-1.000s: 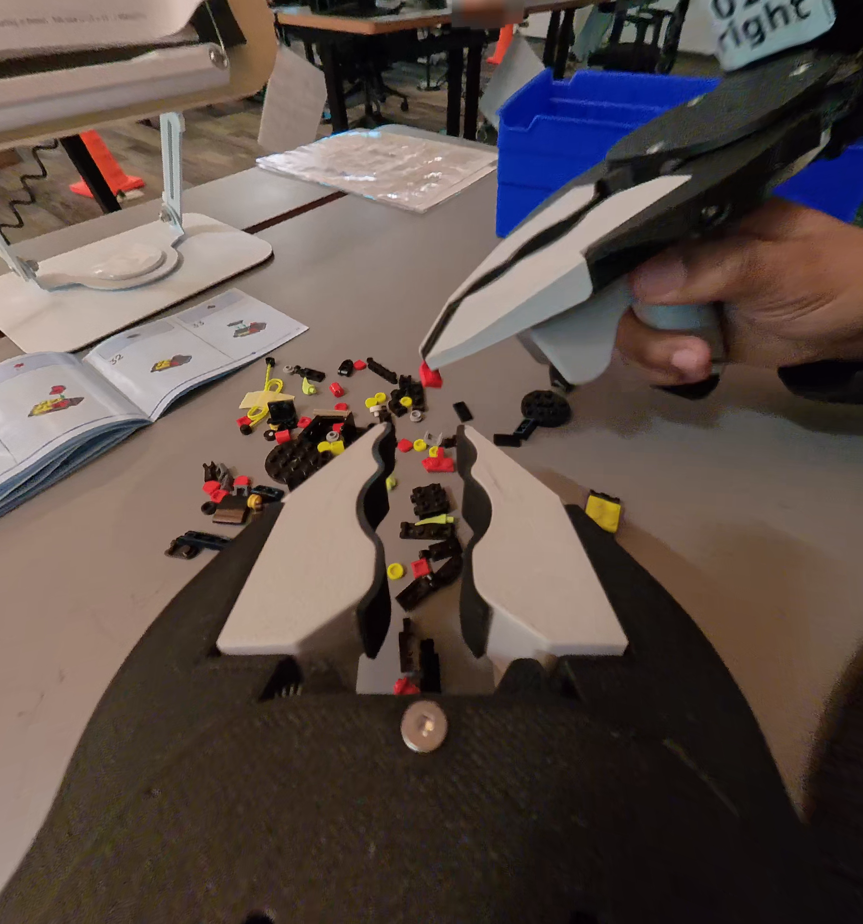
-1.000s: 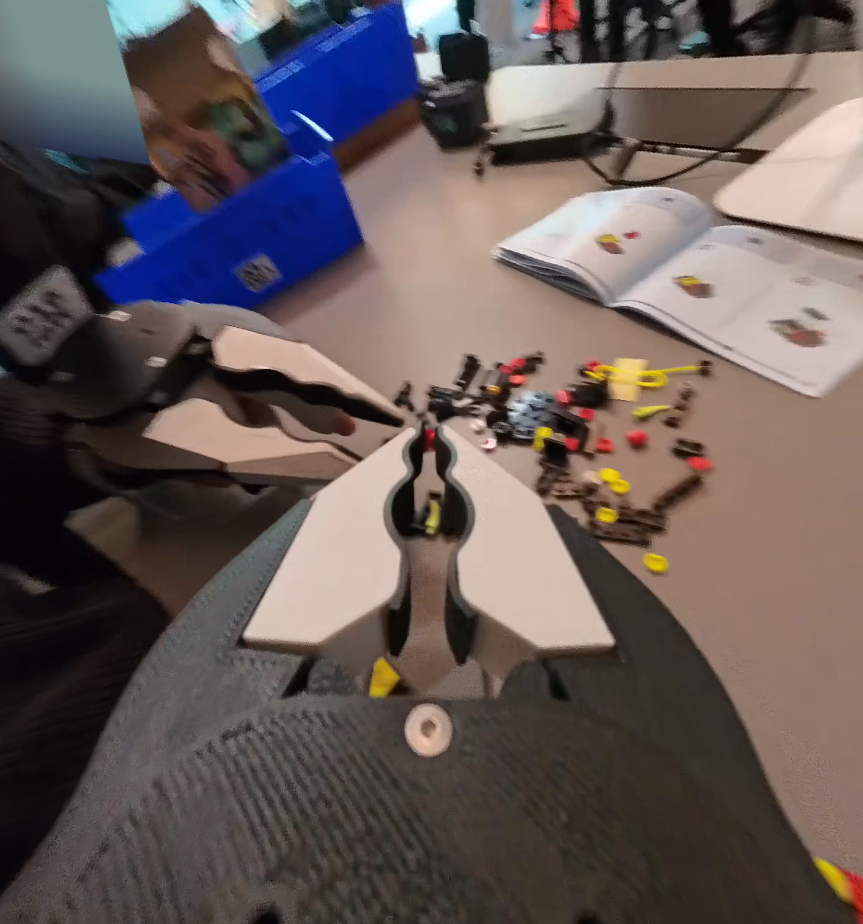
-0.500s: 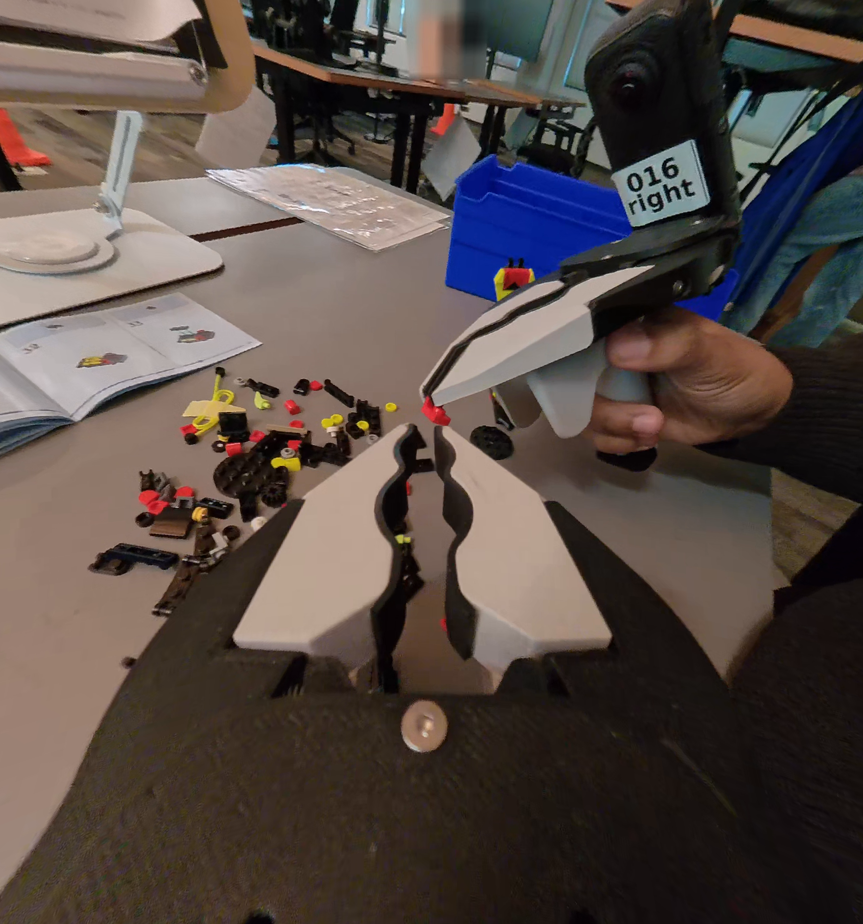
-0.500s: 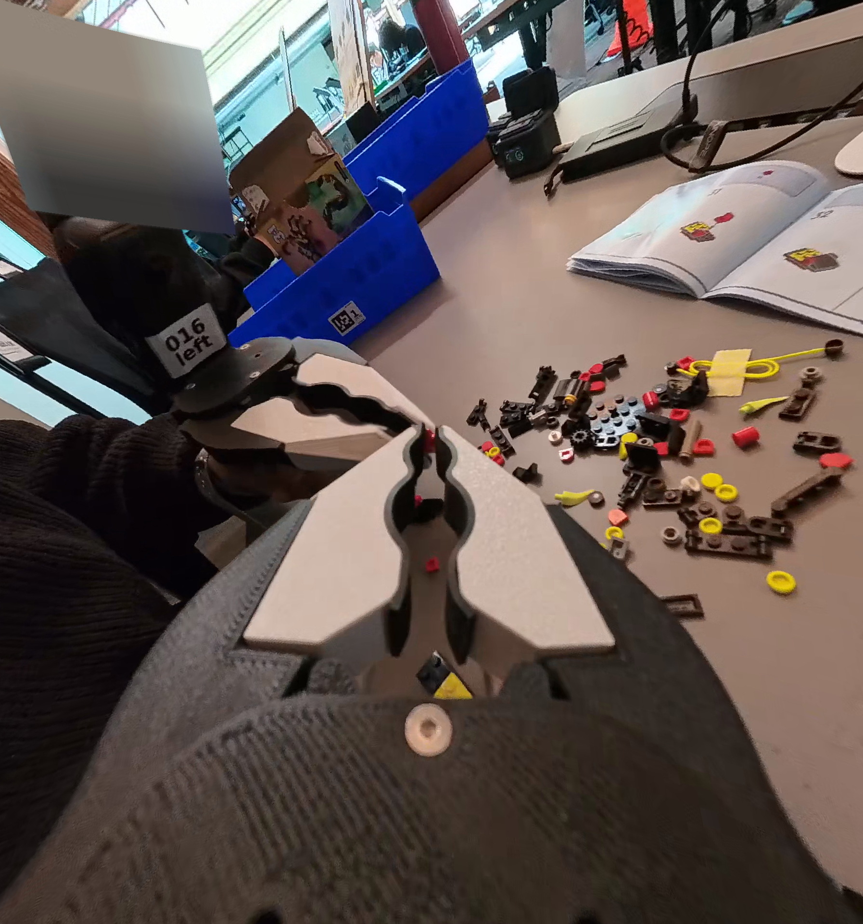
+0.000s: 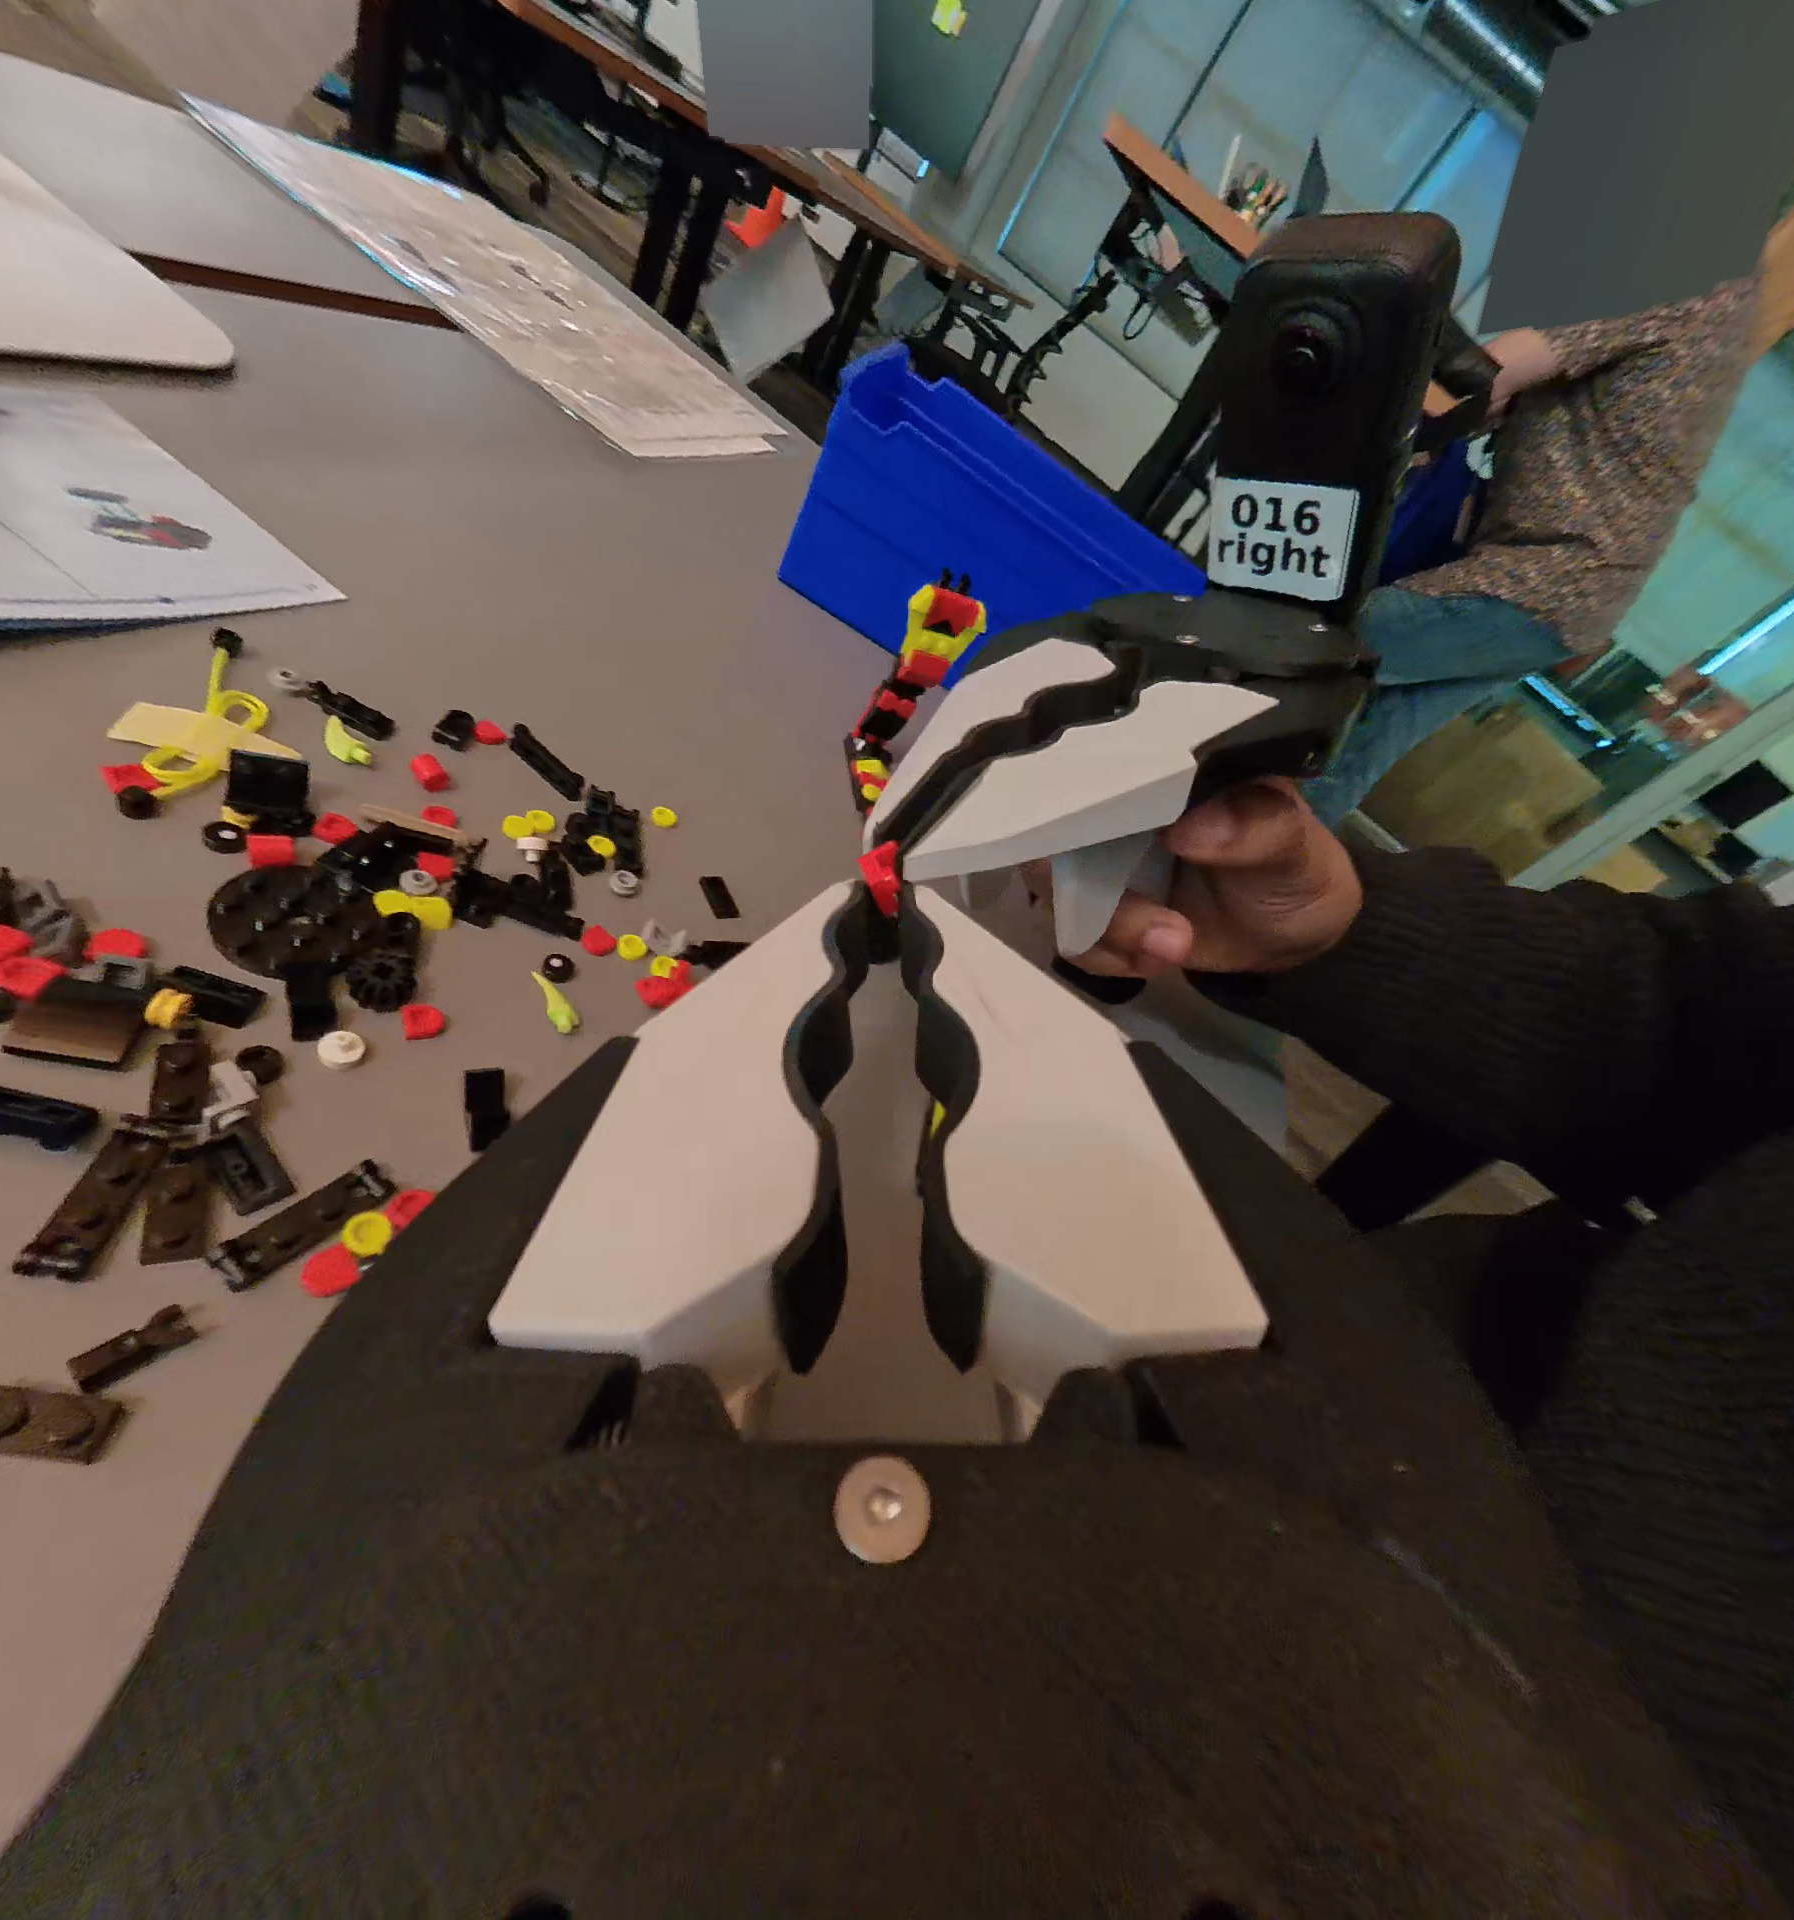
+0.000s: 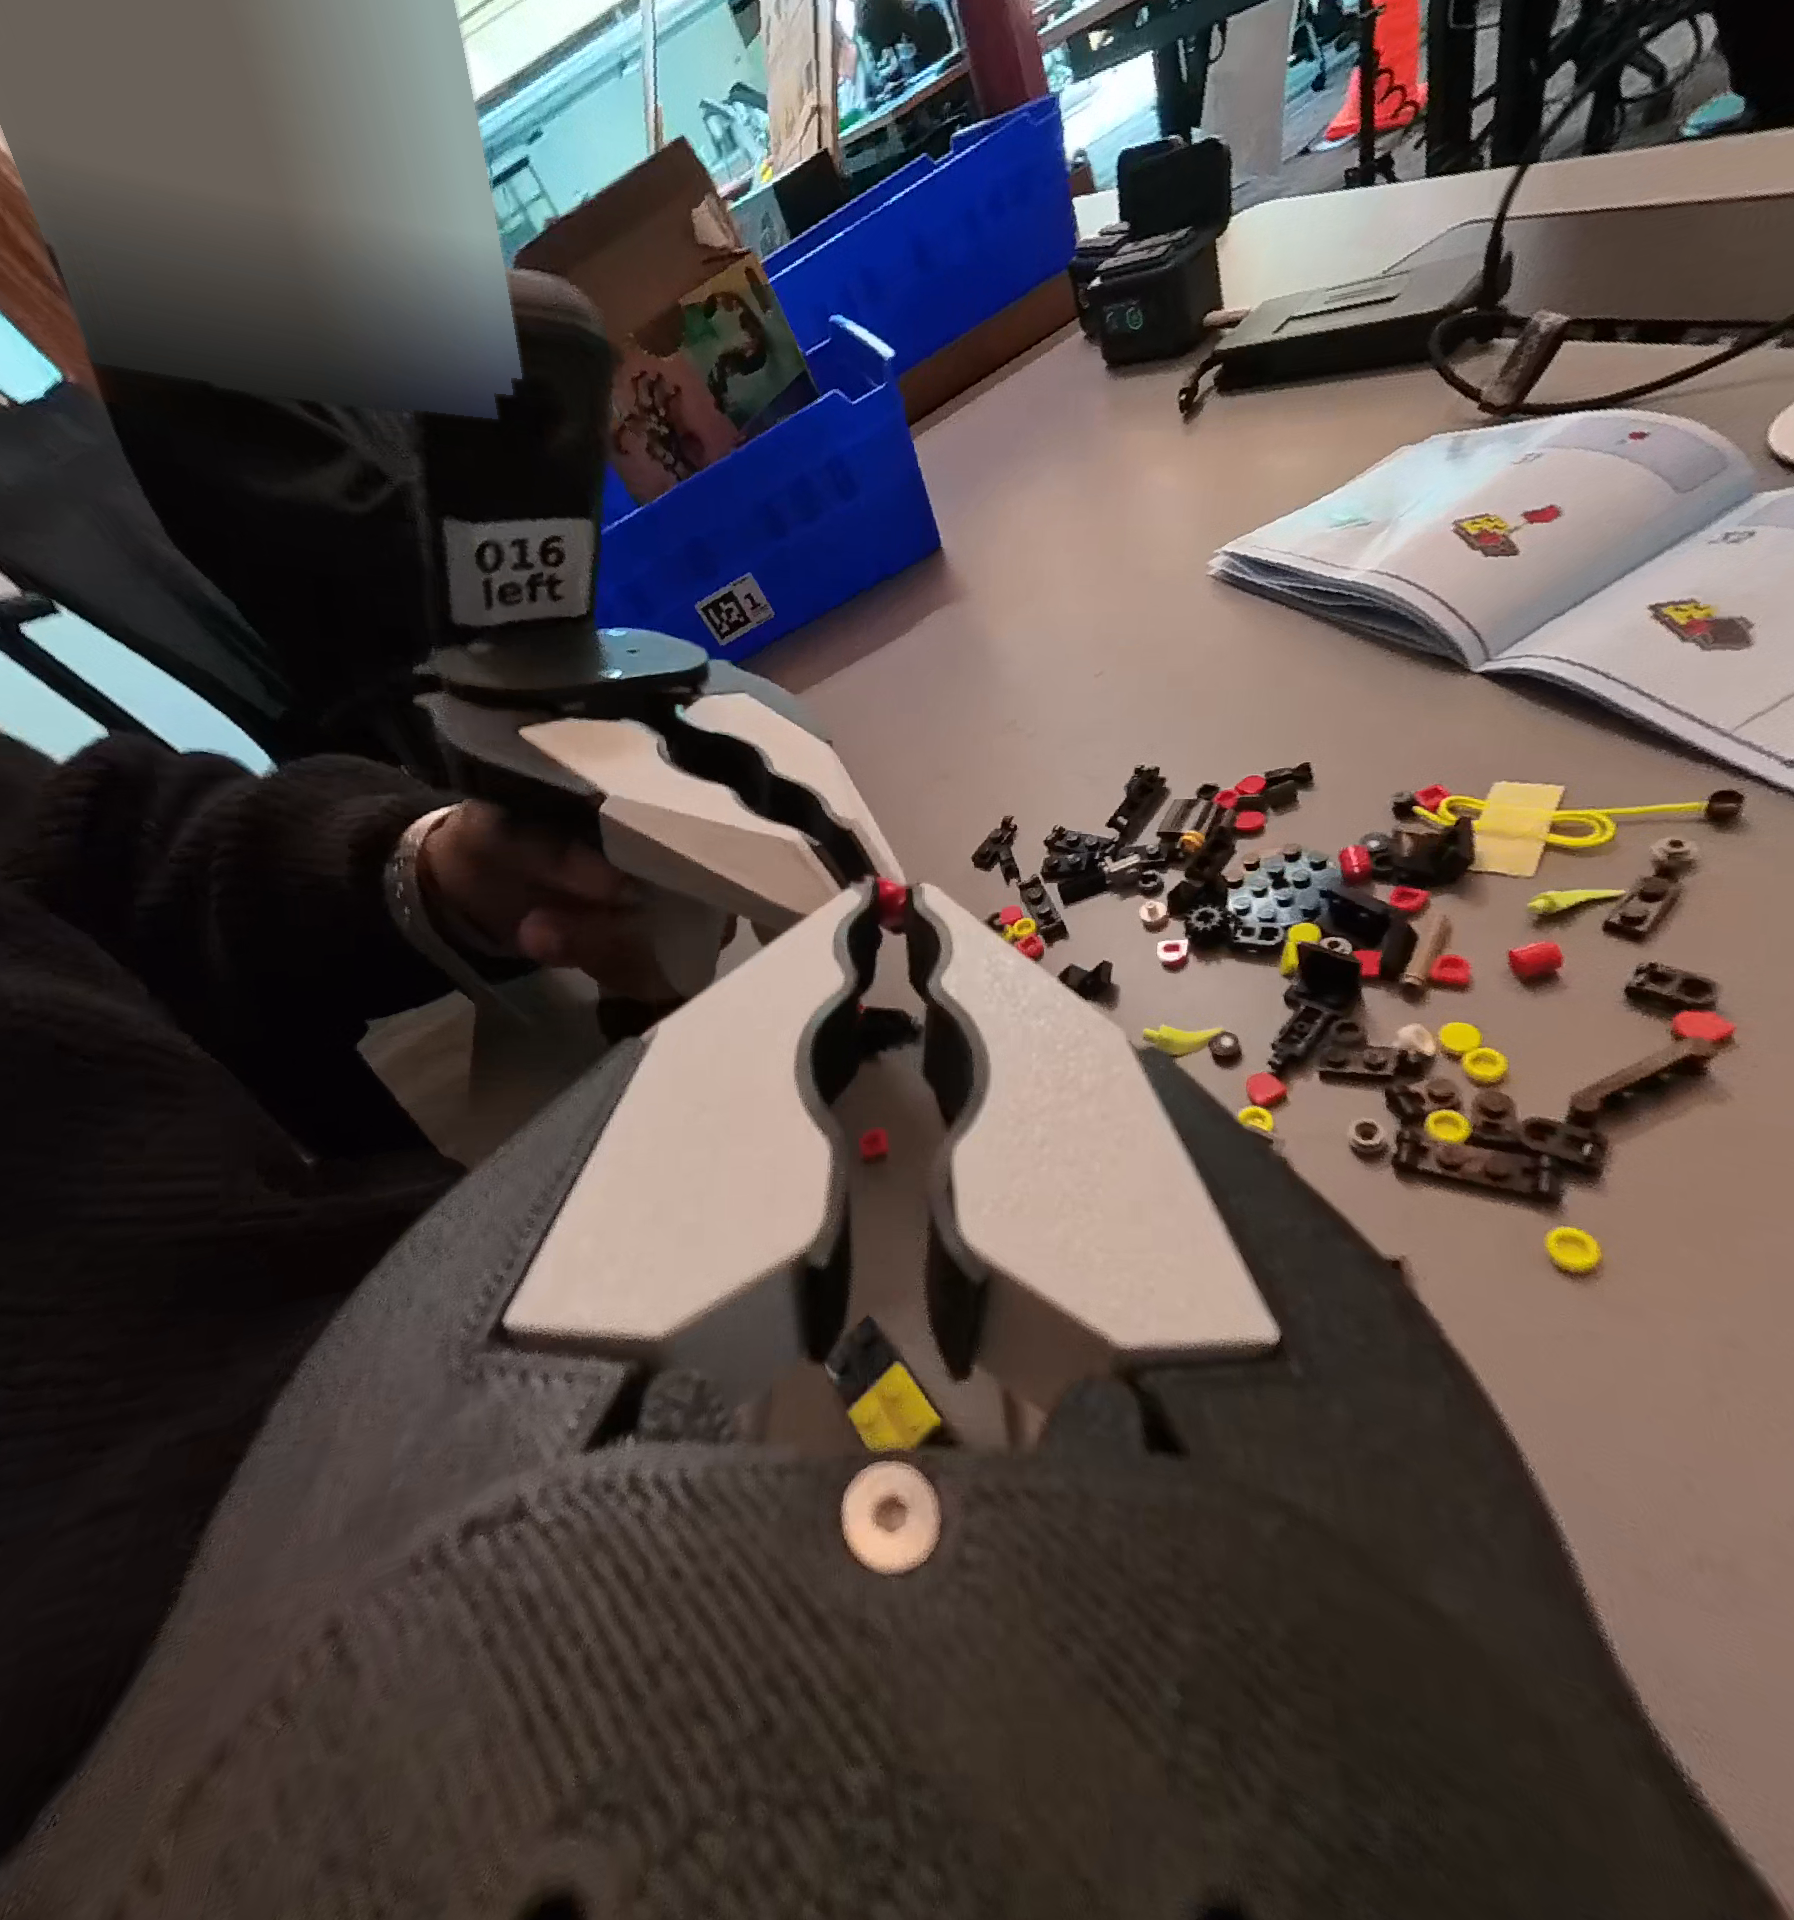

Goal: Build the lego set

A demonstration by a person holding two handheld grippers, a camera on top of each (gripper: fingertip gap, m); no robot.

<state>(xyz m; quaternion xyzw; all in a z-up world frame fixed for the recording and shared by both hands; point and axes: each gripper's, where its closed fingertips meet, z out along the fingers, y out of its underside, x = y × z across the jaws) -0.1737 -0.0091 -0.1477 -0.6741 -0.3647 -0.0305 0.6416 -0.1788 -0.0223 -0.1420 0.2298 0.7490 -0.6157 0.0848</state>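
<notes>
A small red piece [image 5: 880, 876] is pinched at the closed tips of the right gripper [image 5: 877, 844] and met, raised above the table [image 5: 581, 540], by the left gripper [image 5: 880, 914], nearly closed, evidently for mating or handover, while loose lego pieces [image 5: 353, 914] lie left.

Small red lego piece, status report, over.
Right gripper shut on small red lego piece. Left gripper tips meet it, grip unclear. Both raised above grey table. Nothing blocking.
</notes>
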